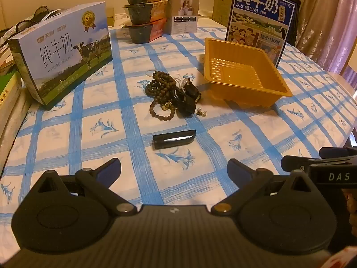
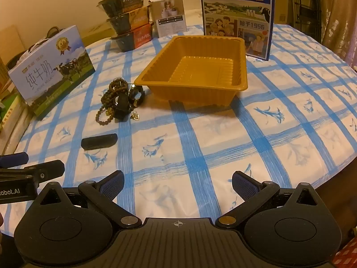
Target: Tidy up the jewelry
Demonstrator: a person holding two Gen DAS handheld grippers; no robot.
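Blue-padded fingertips (image 1: 113,167) of the left gripper (image 1: 174,167) stand spread wide, nothing between them, above the blue-checked tablecloth (image 1: 245,156). Right gripper (image 2: 177,182) likewise: fingers (image 2: 113,184) fully apart, empty, pointing down at the cloth. The two grippers sit side by side; each shows at the edge of the other's view.

Just ahead of the left gripper: black glossy hair clip (image 1: 174,139), lying flat, alone. Further out: jewelry pile (image 1: 171,93) — brown bead bracelets (image 1: 161,109) tangled with black pieces, small pearl earrings (image 1: 200,112) at its near right edge, touching or nearly so. Pile lies just left of the amber plastic tray (image 1: 276,84), not inside it. Tray holds nothing visible.

Table periphery: pale blue milk carton (image 1: 64,60) at left, dark blue milk box (image 1: 261,15) upright behind tray, three stacked bowls (image 1: 145,11) and a small white box (image 1: 185,15) at far edge
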